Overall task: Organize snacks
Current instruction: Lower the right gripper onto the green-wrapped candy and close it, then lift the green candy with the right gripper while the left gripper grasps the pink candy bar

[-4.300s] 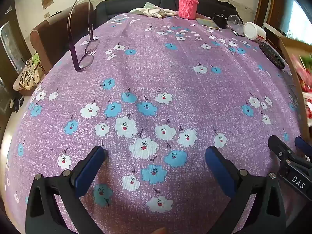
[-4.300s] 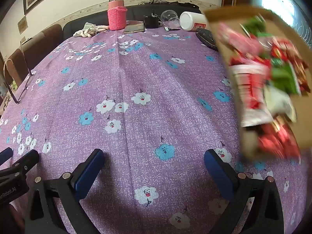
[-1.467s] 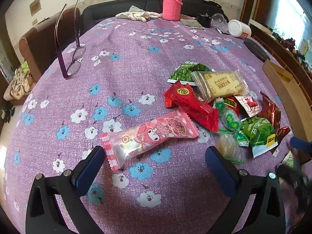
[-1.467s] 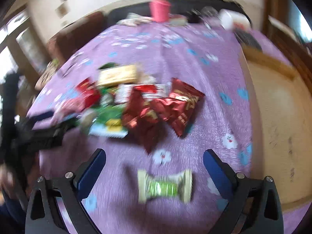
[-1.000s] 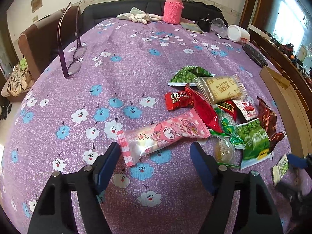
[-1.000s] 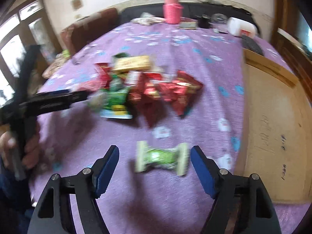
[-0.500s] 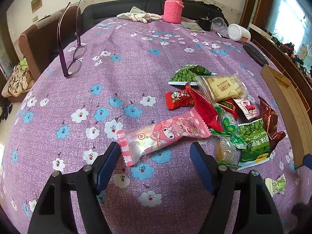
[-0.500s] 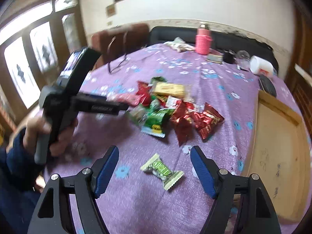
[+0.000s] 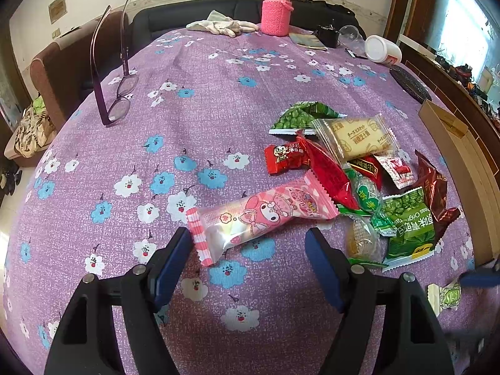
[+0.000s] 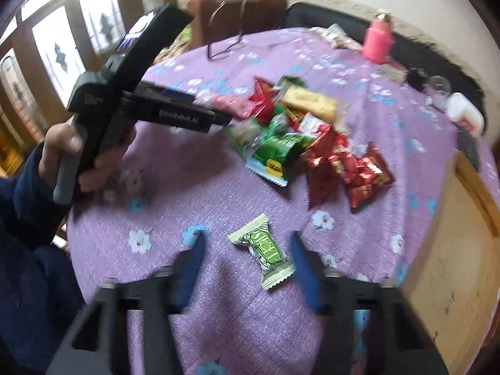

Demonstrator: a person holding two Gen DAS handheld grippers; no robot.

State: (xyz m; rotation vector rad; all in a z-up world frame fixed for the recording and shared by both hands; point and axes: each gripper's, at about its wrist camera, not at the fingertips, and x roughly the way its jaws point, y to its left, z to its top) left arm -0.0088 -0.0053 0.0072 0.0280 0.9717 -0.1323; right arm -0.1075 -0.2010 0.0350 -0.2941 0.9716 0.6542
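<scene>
Right wrist view: the right gripper [image 10: 247, 261] pointed down at a purple flowered tablecloth [image 10: 218, 193], its blue jaws closing around a small green candy [image 10: 264, 251] that lay between them on the cloth, the pads not yet pressing on it. Just beyond the candy lay a heap of snacks [image 10: 300, 137] in red, green and yellow wrappers. To the right sat a shallow cardboard box [image 10: 450, 250], its floor bare where visible. At left, a hand [image 10: 72, 159] in a dark sleeve gripped the handle of the left gripper.

Left wrist view: the left gripper [image 9: 248, 250] hung with its jaws spread wide and nothing clenched, the near end of a long pink packet [image 9: 262, 215] lying on the cloth just ahead of them. The other snacks spread to the right of the packet. Farther off stood a pair of glasses [image 9: 114, 93], a pink bottle [image 9: 276, 9], a white jar [image 9: 382, 50] on its side and a crumpled white cloth [image 9: 223, 26].
</scene>
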